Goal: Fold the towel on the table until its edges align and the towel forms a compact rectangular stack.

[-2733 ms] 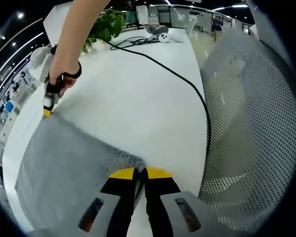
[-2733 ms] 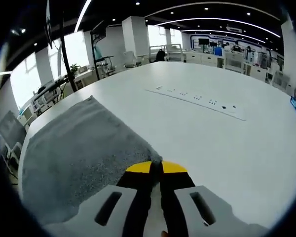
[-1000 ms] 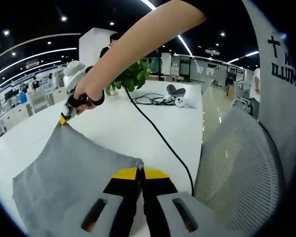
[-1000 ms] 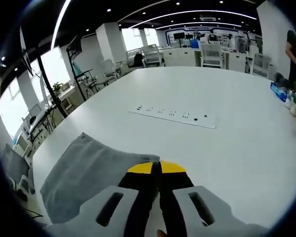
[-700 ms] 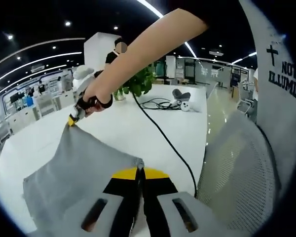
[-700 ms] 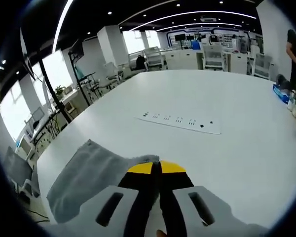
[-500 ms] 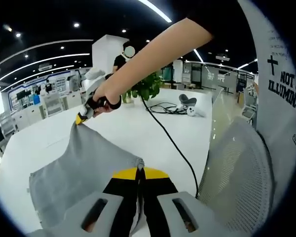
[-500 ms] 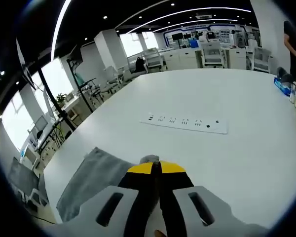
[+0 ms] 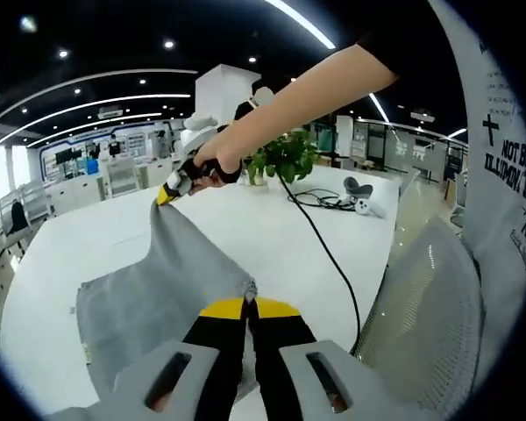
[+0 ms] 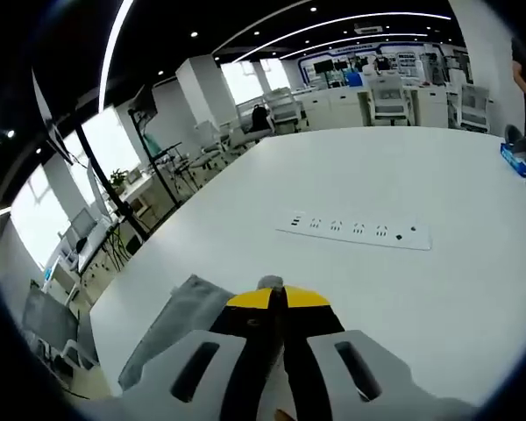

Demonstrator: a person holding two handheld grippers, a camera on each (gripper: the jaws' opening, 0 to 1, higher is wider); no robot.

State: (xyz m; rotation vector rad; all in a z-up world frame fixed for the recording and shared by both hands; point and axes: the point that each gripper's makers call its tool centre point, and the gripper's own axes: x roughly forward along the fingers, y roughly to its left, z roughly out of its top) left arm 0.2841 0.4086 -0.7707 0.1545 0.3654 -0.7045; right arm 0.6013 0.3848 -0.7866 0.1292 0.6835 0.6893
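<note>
Towel (image 9: 149, 285) in the left gripper view hangs lifted off the white table (image 9: 272, 237), one corner pinched between the pressed-together yellow tips of the left gripper (image 9: 248, 307) and the far corner gripped by the right gripper (image 9: 170, 191) in the person's hand (image 9: 212, 162), so the first fold looks only begun, with no edge laid over another yet. In the right gripper view that gripper's tips (image 10: 276, 299) are closed on a bit of grey cloth, the towel (image 10: 175, 338) trails down to the table (image 10: 403, 289) near the power strip (image 10: 361, 231), and the folding, aligning and stacking all remain.
</note>
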